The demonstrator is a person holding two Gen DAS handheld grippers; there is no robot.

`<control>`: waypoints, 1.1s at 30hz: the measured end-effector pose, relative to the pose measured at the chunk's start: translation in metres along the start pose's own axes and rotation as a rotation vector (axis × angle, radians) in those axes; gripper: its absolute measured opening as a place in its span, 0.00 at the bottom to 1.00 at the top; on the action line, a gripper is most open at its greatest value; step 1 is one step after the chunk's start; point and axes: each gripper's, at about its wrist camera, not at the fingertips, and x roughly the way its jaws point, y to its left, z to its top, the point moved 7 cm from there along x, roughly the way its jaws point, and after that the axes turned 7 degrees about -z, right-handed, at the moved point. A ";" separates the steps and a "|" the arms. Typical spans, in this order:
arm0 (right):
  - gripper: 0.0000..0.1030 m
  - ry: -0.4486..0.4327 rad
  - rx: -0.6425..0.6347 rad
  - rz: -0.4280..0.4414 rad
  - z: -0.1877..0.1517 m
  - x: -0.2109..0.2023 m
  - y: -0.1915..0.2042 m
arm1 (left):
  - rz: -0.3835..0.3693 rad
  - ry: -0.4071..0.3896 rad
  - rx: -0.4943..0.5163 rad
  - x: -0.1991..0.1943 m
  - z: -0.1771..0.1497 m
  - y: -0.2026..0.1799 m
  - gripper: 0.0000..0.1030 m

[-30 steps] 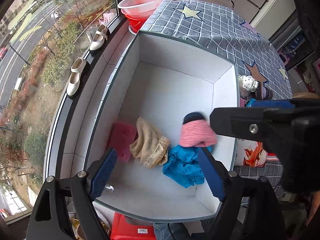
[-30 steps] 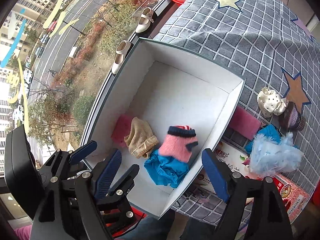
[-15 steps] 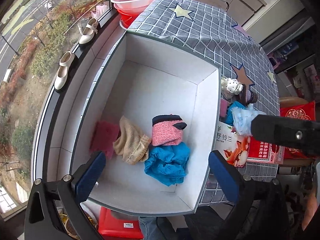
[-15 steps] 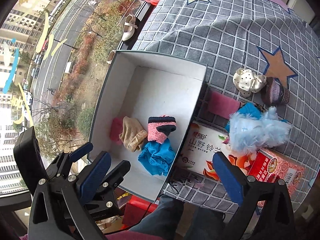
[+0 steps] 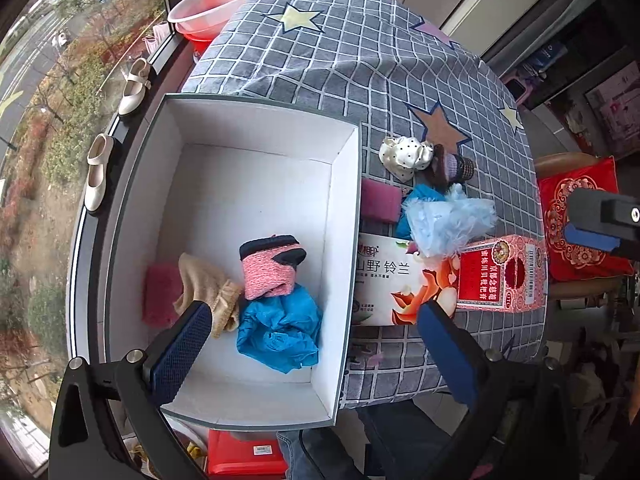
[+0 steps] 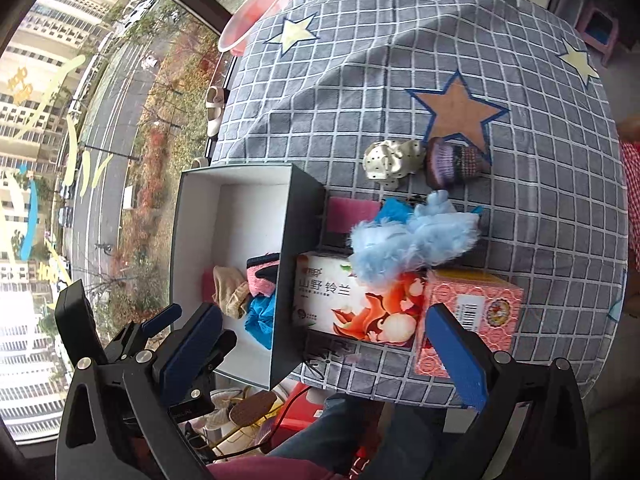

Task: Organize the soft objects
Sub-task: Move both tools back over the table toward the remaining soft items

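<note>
Between picks: both my grippers are empty with jaws spread wide, nothing between the pads. The left gripper (image 5: 312, 344) hangs over the near end of the white box (image 5: 344, 208), the right gripper (image 6: 320, 344) over the cartons at the box's right wall. Both sets of jaws have just been opening, and nothing sits in either. Already inside the box, bunched at the near end: pink knit sock (image 5: 272, 268) with dark cuff, on top of the blue crumpled cloth (image 5: 280, 328), beige sock (image 5: 208, 292) beside it, dark pink sponge (image 5: 160, 296) against the left wall. On the checked tablecloth (image 6: 360, 80), not yet sorted: light blue fluffy piece (image 6: 416, 240) draped over the cartons, another blue cloth (image 6: 394, 210) under it, a pink sponge (image 6: 352, 210) just beside the box wall, a white dotted soft item (image 6: 394, 162) and a purple-brown knit item (image 6: 454, 162) touching each other further back. My guess at the next move: right gripper goes for the fluffy piece since it's nearest, pinching down on top so I don't drag the cartons with it (they're rigid, so not mine to sort). Writing: the white carton (image 6: 360, 304) reads "山野 铃兰" with flower art; the red carton (image 6: 468, 316) has a barcode and vertical Chinese text, too small to read for sure. A red cushion (image 5: 576, 216) sits off the table's right edge.
</note>
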 end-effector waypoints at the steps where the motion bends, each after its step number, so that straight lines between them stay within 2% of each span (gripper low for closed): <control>1: 1.00 -0.003 0.016 0.000 0.001 -0.002 -0.008 | 0.000 0.004 0.005 0.001 0.001 -0.003 0.99; 12: 1.00 -0.018 0.176 -0.020 0.019 -0.011 -0.094 | 0.022 0.023 0.075 0.012 0.024 -0.038 1.00; 20: 1.00 0.050 0.220 -0.061 0.025 0.018 -0.143 | 0.050 0.032 0.129 0.024 0.049 -0.065 1.00; 26: 1.00 0.103 0.197 -0.088 0.044 0.045 -0.163 | 0.074 0.052 0.154 0.042 0.069 -0.082 1.00; 33: 0.99 0.177 0.123 -0.069 0.081 0.092 -0.161 | 0.122 0.092 0.157 0.063 0.083 -0.093 1.00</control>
